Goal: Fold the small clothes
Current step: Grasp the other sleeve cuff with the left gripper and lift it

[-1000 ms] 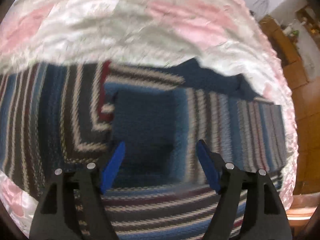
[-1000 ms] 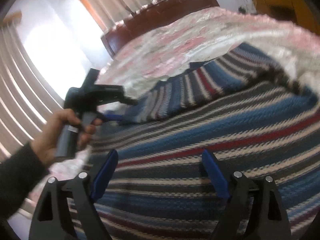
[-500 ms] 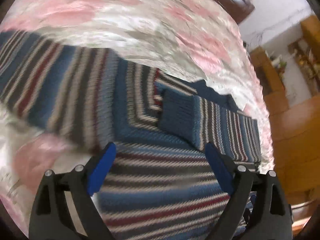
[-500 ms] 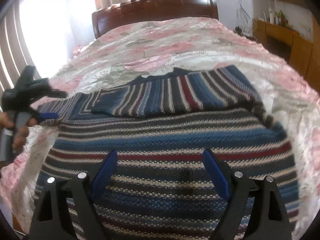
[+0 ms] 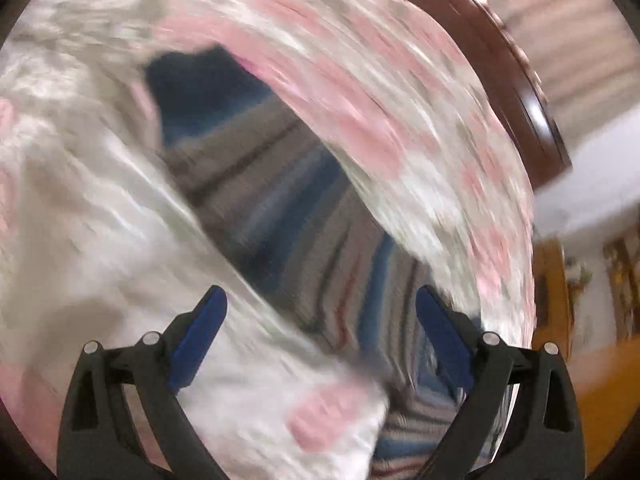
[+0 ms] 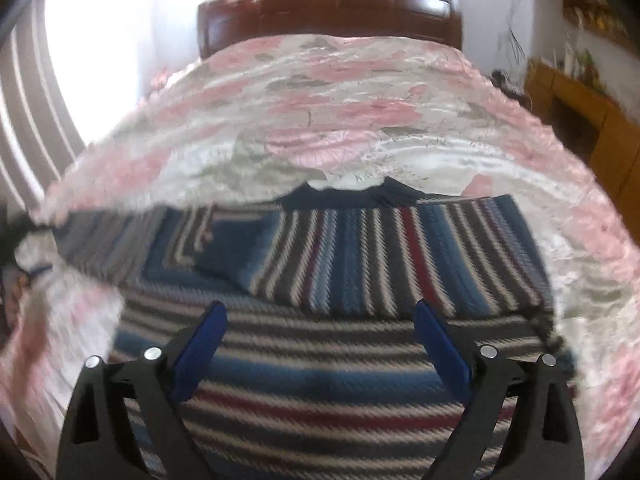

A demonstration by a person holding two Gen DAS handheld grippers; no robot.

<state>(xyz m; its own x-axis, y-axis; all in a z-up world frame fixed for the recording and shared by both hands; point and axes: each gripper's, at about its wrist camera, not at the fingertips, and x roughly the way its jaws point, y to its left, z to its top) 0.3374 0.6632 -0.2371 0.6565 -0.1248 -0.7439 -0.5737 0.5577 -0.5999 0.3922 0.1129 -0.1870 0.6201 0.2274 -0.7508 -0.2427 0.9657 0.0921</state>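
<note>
Striped knitwear fills most of both wrist views: a sweater [image 6: 360, 264] in bands of blue, grey, cream and dark red lies spread on a bed covered by a pink and white floral bedspread [image 6: 340, 92]. From the right wrist camera, the right gripper [image 6: 320, 344] hovers over the lower body of the sweater with its two blue-padded fingers [image 6: 200, 348] spread wide and nothing between them. Straight ahead of this claw, one sleeve lies folded across the chest, its stripes running away from the claw while the body stripes run across. Beyond that, the dark navy collar [image 6: 352, 194] sits at the far edge of the garment. Ahead and to the left of the claw, the other sleeve [image 6: 104, 240] stretches out toward the bed's edge, blurred. A dark wooden headboard [image 6: 328, 20] stands at the far end of the bed, with striped curtains [image 6: 28, 120] to the left and wooden furniture [image 6: 580, 108] to the right. The left wrist view is heavily smeared by motion. The left gripper [image 5: 320, 340] also has its fingers wide apart and empty, with a strip of the striped sweater [image 5: 288, 216] running ahead between them and bedspread [image 5: 100, 200] beneath its left finger.
</note>
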